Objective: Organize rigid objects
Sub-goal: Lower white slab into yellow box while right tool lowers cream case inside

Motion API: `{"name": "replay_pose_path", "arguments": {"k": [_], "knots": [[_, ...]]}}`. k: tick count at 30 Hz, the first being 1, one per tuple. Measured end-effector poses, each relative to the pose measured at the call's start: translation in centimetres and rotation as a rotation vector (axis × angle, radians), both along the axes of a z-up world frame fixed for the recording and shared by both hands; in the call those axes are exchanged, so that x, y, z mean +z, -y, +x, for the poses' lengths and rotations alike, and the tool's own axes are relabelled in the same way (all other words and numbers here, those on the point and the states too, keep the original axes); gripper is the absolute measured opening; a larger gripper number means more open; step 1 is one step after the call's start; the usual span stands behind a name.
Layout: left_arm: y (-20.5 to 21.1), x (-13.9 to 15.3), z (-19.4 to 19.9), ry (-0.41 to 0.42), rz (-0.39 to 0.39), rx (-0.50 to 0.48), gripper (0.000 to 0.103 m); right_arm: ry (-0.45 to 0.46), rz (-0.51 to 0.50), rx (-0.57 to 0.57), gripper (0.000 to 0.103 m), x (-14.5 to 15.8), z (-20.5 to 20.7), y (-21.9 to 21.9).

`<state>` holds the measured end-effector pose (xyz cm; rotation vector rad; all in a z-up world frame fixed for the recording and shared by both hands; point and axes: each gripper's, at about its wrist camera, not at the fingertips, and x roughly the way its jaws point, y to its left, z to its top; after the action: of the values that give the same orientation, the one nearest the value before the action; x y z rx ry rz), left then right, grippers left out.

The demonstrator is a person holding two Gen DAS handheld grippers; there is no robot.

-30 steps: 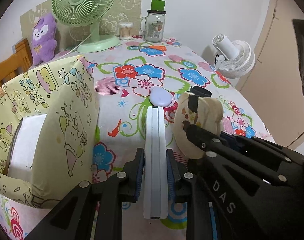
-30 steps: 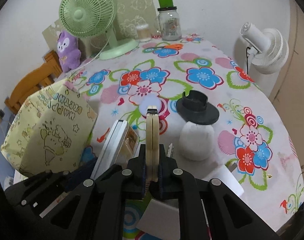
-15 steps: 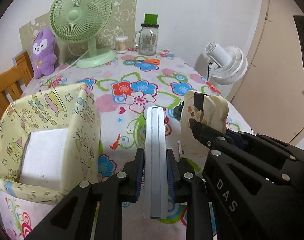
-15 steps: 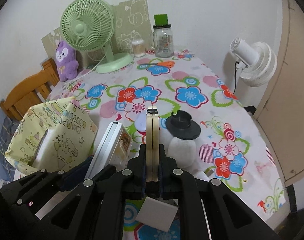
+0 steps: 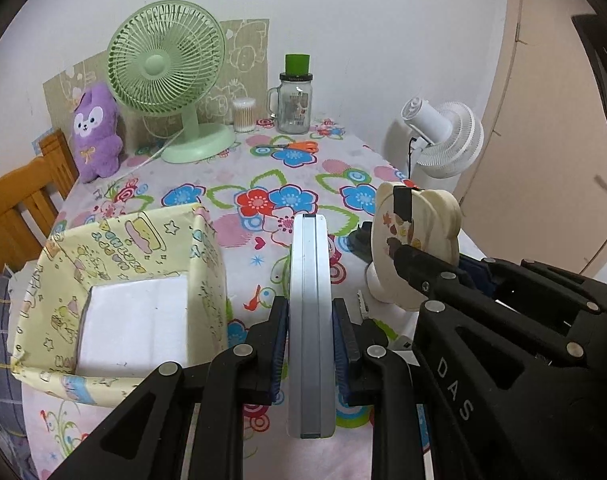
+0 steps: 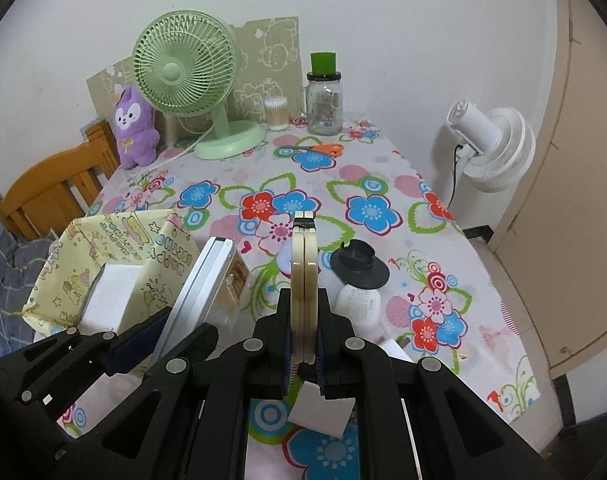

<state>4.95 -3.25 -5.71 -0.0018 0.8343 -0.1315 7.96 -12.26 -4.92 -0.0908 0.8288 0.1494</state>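
Over lower-left of frame, both grippers have risen w/ loads: left gripper [image 5: 310, 334] fingers clamp the slim white case [image 5: 311, 320], right gripper [image 6: 304, 326] fingers clamp the cream bear-shaped disc [image 6: 304, 280], yellow box [image 5: 115, 280] now open below — drop-off likely next.

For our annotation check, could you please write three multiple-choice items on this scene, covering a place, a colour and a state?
1. Where does the yellow paper box stand?
A. at the table's left edge
B. beside the glass jar
C. on the wooden chair

2. What colour is the desk fan at the table's far end?
A. white
B. green
C. purple

3. What are the left tongs doing?
A. open and empty
B. shut on a slim white case
C. shut on scissors

Answers:
1 A, the box sits by the left edge.
2 B, its grille and base are pale green.
3 B, both pads press the slim white case.
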Motion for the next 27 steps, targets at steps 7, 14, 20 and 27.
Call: {"name": "replay_pose_path", "arguments": {"k": [7,14,20,27], "knots": [[-1.3,1.5,-0.7,0.023,0.016,-0.001,0.02,0.026,-0.02,0.01,0.012,1.7,-0.9,-1.5],[-3.0,2.4,-1.1,0.023,0.024,0.008,0.02,0.014,-0.02,0.036,0.012,2.5,-0.8,-3.5],[-5.3,2.7,-0.9,0.002,0.017,0.03,0.02,-0.004,-0.004,0.073,0.012,2.6,-0.4,-6.0],[-7.8,3.1,-0.9,-0.001,0.03,0.056,0.02,0.001,-0.008,0.113,0.012,3.0,-0.2,-9.0]]}}
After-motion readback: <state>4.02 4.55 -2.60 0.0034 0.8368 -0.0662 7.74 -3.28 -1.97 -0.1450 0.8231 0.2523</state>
